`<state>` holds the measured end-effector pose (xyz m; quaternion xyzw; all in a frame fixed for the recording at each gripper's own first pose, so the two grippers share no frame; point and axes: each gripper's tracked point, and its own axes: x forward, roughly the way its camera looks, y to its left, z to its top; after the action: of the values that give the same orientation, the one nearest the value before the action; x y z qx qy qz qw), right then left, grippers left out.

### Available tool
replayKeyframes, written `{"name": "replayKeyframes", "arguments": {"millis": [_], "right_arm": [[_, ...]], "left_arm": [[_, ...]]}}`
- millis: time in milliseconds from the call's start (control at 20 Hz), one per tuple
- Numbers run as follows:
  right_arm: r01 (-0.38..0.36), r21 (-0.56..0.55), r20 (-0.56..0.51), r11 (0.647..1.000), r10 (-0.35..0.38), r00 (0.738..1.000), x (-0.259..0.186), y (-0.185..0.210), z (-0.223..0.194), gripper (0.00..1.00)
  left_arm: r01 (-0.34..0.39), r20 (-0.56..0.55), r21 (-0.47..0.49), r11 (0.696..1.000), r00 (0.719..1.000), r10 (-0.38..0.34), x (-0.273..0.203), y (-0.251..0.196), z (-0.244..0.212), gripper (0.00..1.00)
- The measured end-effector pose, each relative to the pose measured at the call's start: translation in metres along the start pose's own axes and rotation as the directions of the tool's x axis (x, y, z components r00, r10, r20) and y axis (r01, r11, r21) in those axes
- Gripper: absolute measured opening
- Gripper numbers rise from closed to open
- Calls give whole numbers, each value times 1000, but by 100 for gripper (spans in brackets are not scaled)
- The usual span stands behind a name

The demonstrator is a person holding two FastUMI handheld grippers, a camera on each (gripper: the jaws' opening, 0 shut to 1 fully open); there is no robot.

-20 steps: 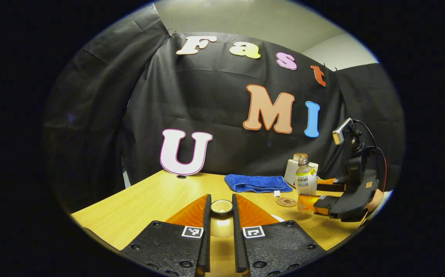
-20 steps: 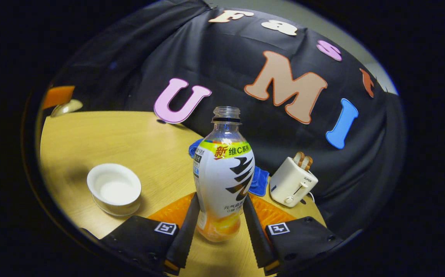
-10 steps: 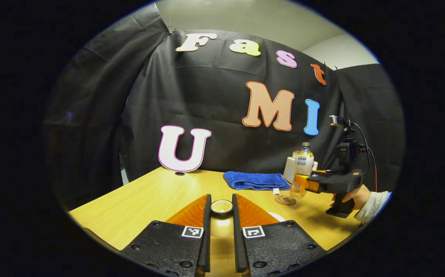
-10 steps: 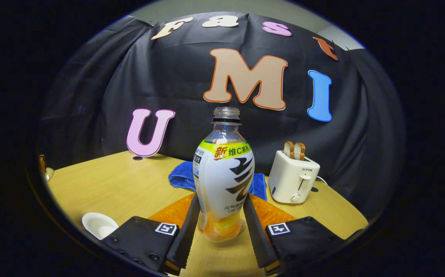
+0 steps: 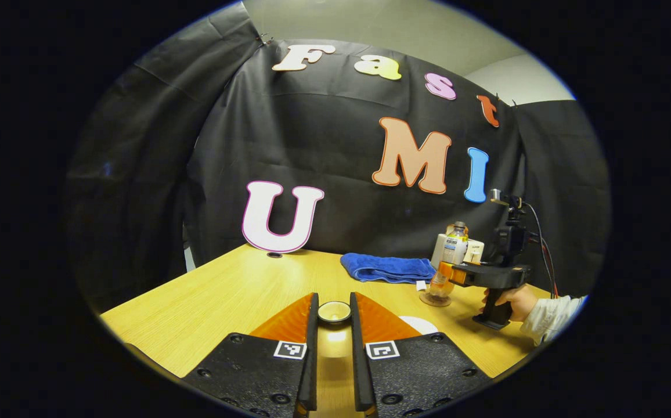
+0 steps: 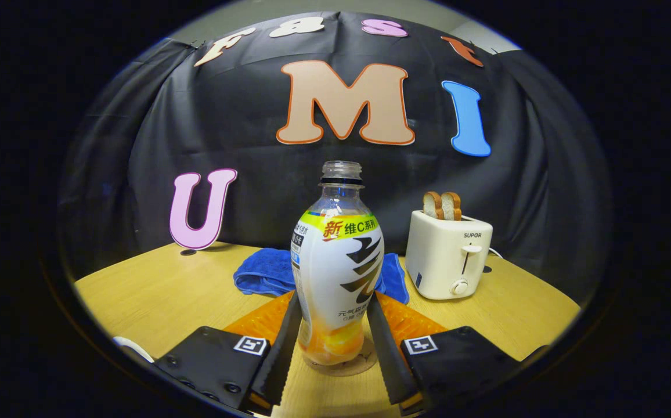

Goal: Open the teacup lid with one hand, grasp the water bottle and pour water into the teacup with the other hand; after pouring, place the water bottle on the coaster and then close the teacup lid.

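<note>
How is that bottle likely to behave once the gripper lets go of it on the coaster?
The bottle is tall and narrow with only a little orange liquid at its bottom, so it is probably light and easily tipped by a nudge. It has no cap, so tipping would likely spill. The right gripper holds it upright over the small coaster, so a gentle release should leave it standing.

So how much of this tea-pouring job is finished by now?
Most of it. The lid is off, held in the left gripper. The right gripper holds the water bottle upright on the coaster. Left: release the bottle, then put the lid back.
</note>
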<state>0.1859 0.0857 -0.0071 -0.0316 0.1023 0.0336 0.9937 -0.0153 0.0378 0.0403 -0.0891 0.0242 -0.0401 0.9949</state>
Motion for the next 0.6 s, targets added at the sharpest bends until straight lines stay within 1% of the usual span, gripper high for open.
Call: {"name": "replayKeyframes", "arguments": {"millis": [200, 550, 600], "right_arm": [[-11, -5, 12, 1000, 11, 1000, 6, 3, -3, 71], [11, -4, -12, 1000, -11, 1000, 12, -1, -19, 71], [12, -3, 2, 1000, -12, 1000, 11, -1, -18, 70]], "left_arm": [[-5, 0, 5, 1000, 1000, 5, 2, 2, -1, 22], [-11, 3, 12, 1000, 1000, 11, 2, 4, 0, 22], [-9, 5, 12, 1000, 1000, 9, 2, 3, 0, 22]]}}
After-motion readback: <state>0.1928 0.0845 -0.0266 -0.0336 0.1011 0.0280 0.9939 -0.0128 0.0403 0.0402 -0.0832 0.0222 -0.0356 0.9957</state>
